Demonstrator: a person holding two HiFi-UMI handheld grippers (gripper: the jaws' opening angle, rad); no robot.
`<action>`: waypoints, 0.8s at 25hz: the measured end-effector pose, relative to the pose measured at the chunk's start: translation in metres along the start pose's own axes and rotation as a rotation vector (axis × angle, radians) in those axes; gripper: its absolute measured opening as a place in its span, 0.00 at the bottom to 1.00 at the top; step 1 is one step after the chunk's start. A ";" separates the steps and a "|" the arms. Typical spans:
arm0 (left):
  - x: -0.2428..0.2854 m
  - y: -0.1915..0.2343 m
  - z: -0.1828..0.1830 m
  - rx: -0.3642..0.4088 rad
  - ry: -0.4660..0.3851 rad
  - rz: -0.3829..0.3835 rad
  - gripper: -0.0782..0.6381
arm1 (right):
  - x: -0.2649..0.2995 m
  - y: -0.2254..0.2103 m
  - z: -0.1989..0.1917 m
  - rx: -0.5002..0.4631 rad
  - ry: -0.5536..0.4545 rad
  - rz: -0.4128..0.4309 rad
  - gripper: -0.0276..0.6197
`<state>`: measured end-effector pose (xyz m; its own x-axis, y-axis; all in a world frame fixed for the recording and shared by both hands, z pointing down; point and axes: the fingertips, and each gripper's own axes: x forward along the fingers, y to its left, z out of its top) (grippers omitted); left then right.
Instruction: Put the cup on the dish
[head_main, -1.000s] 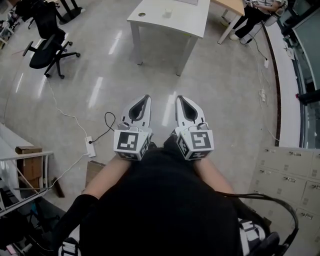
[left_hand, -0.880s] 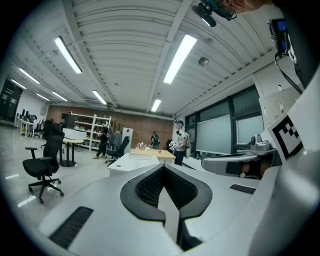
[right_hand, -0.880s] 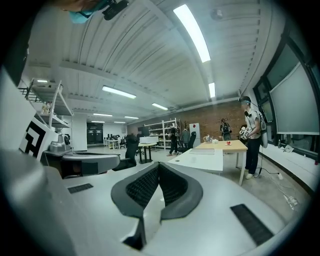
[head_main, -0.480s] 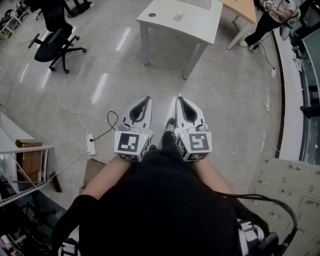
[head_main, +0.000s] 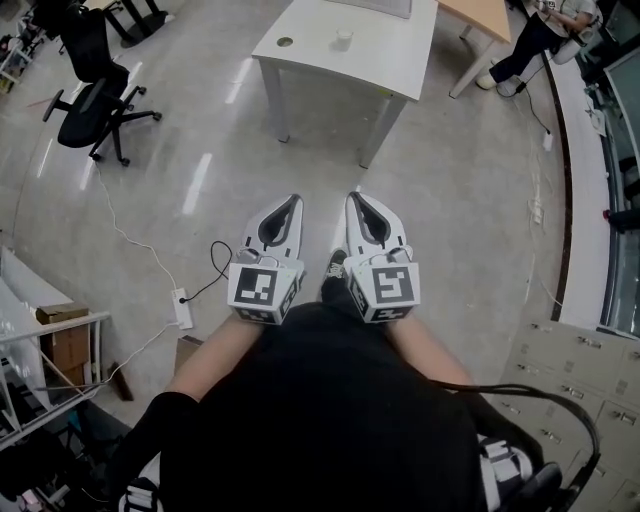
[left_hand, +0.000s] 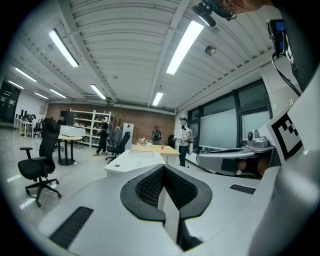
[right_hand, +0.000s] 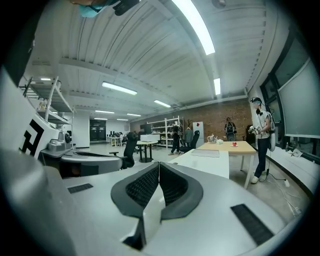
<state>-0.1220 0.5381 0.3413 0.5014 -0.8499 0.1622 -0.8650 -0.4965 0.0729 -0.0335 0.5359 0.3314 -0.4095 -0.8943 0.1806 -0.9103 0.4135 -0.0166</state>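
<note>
A white table (head_main: 330, 45) stands far ahead across the floor. On it a small pale cup (head_main: 343, 38) is upright, and to its left lies a small round dark-rimmed disc (head_main: 285, 42) that may be the dish. My left gripper (head_main: 293, 198) and right gripper (head_main: 355, 196) are held side by side in front of the body, well short of the table, both pointing at it. The jaws meet at their tips in the left gripper view (left_hand: 162, 167) and the right gripper view (right_hand: 159, 164), with nothing between them.
A black office chair (head_main: 90, 95) stands at the left. A power strip with a cable (head_main: 182, 300) lies on the floor near my left side. A wood-topped table (head_main: 480, 12) and a person (head_main: 535, 35) are beyond the white table; grey cabinets (head_main: 580, 370) line the right.
The floor and furniture have shifted in the head view as the person walks forward. Both grippers keep the same pose in front of the body. A shoe now shows between them.
</note>
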 end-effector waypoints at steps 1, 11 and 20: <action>0.011 0.002 0.002 -0.001 0.001 -0.001 0.12 | 0.008 -0.008 0.003 0.000 0.005 -0.004 0.06; 0.102 0.025 0.020 -0.015 0.013 0.059 0.12 | 0.082 -0.074 0.017 -0.002 0.009 0.075 0.06; 0.153 0.039 0.036 -0.001 -0.001 0.129 0.12 | 0.128 -0.106 0.029 -0.022 -0.021 0.165 0.06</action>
<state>-0.0785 0.3828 0.3338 0.3857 -0.9070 0.1689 -0.9225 -0.3824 0.0527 0.0091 0.3727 0.3279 -0.5546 -0.8173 0.1567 -0.8293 0.5584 -0.0224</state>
